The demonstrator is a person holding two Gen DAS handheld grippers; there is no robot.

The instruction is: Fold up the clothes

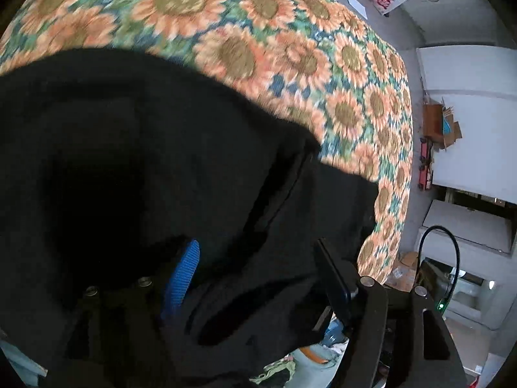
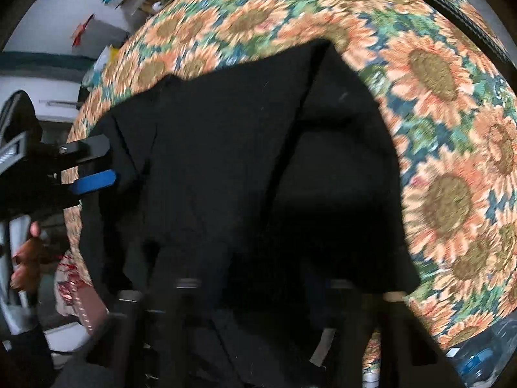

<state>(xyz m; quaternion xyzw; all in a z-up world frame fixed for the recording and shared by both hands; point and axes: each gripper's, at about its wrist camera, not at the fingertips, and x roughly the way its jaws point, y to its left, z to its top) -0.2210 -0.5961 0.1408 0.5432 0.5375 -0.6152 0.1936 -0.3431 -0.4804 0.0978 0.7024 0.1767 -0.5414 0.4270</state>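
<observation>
person's hand (image 2: 27, 258), right wrist view only

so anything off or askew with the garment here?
The black garment lies bunched and creased on the sunflower cloth, not flat, and its near edge hangs over the table edge. The left gripper stands open with fabric between its fingers. Nothing looks torn or spilled, though motion blur hides fine detail.
</observation>
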